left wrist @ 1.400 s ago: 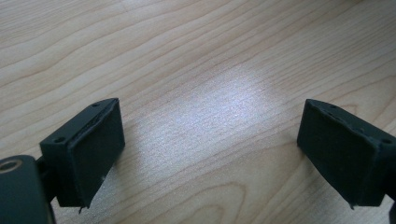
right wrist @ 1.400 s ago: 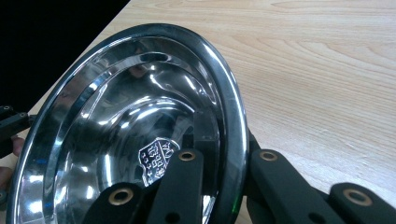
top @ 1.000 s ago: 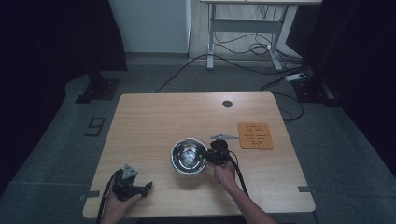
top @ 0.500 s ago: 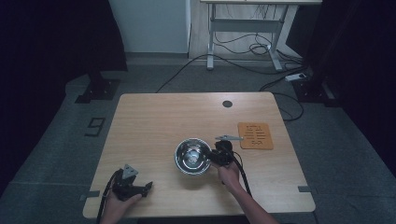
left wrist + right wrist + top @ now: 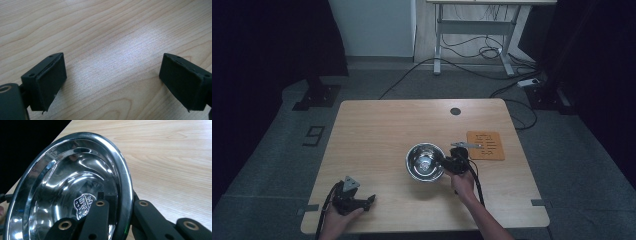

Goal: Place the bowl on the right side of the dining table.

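Observation:
A shiny steel bowl [image 5: 424,162] is near the middle of the wooden table [image 5: 387,130]. My right gripper [image 5: 447,164] is shut on the bowl's right rim. In the right gripper view one jaw lies inside the bowl [image 5: 75,190] and the other outside, pinching the rim, and the bowl looks tilted. My left gripper [image 5: 371,200] rests near the table's front left edge, held by a hand. In the left gripper view its pads [image 5: 48,82] stand wide apart over bare wood with nothing between them.
An orange-brown square mat [image 5: 485,145] lies right of the bowl. A small dark round hole [image 5: 455,111] sits near the table's far edge. Beyond the table are cables on the floor and a desk frame [image 5: 472,35].
The right gripper has carried the bowl a little to the right and farther from the front edge. The left gripper has stayed where it was.

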The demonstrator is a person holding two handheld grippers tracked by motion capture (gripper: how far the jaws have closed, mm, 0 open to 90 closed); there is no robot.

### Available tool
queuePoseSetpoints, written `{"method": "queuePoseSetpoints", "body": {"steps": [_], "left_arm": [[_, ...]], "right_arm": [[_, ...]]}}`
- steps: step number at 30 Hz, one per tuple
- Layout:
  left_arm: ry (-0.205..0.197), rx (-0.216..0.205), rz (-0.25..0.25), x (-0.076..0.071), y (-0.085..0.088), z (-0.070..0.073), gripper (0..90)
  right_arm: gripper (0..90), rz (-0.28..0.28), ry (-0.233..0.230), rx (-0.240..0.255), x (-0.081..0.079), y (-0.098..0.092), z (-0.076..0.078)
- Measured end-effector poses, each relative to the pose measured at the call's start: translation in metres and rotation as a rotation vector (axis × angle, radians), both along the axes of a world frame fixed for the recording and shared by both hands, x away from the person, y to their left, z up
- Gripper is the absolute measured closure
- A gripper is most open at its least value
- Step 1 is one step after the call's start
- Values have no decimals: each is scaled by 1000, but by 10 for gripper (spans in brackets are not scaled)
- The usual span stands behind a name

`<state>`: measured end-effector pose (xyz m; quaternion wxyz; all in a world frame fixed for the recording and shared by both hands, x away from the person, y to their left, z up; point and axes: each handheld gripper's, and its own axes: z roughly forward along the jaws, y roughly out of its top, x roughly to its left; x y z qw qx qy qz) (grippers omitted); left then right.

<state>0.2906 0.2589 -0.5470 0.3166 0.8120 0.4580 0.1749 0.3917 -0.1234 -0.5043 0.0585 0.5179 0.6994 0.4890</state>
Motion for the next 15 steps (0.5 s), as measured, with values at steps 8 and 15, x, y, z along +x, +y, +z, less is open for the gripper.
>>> {"method": "queuePoseSetpoints", "body": {"steps": [8, 15], "left_arm": [[0, 0, -1, 0, 0, 0, 70], [0, 0, -1, 0, 0, 0, 70]], "right_arm": [[867, -43, 1, 20, 5, -14, 1], [867, -57, 4, 23, 8, -19, -1]]}}
